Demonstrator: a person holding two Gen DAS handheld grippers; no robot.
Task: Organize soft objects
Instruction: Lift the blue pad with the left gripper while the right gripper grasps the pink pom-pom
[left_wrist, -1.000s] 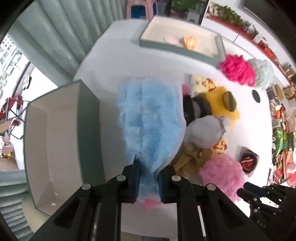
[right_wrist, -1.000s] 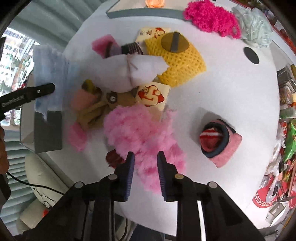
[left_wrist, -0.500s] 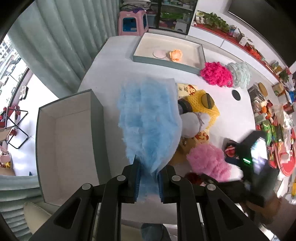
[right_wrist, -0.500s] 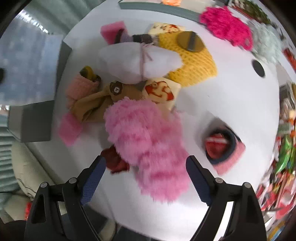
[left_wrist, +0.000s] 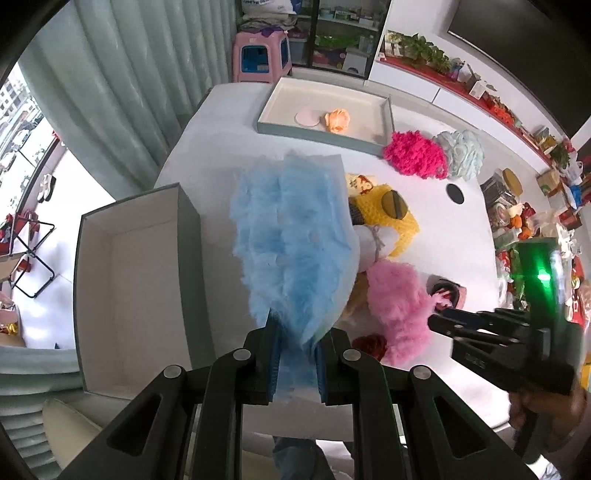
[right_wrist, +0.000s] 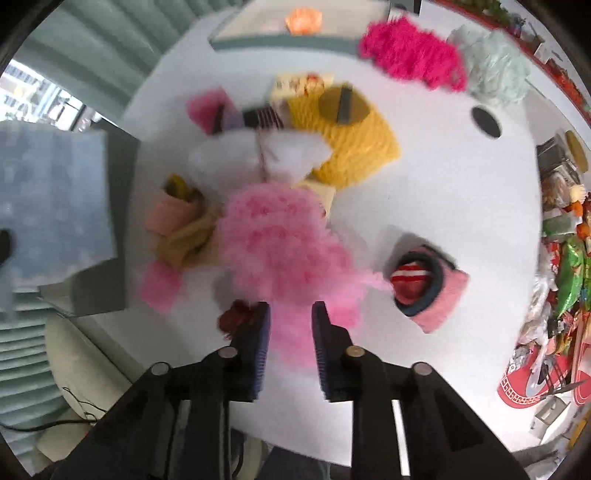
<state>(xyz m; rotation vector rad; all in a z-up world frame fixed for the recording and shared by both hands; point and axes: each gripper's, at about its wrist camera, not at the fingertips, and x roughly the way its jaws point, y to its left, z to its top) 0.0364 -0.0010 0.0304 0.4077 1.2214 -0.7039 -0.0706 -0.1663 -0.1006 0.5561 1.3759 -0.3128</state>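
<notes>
My left gripper (left_wrist: 295, 332) is shut on the lower edge of a light blue fluffy cloth (left_wrist: 291, 236), held up over the white table beside an open grey box (left_wrist: 125, 280) with nothing in it. The cloth also shows at the left of the right wrist view (right_wrist: 55, 199). My right gripper (right_wrist: 290, 314) is shut on a pink fluffy piece (right_wrist: 280, 243) at the near side of the pile. In the left wrist view the right gripper (left_wrist: 439, 321) reaches in from the right onto that pink piece (left_wrist: 395, 295).
A pile holds a yellow knit item (right_wrist: 354, 133), a white pouch (right_wrist: 258, 151) and tan cloth (right_wrist: 184, 236). A rolled sock bundle (right_wrist: 424, 284) lies to the right. A magenta puff (left_wrist: 413, 153) and a pale puff (left_wrist: 461, 149) sit by a shallow tray (left_wrist: 317, 134) at the far edge.
The left gripper has risen with the blue cloth, so more of the table shows. The right gripper spread wide over the pink fluffy piece and then closed on it.
</notes>
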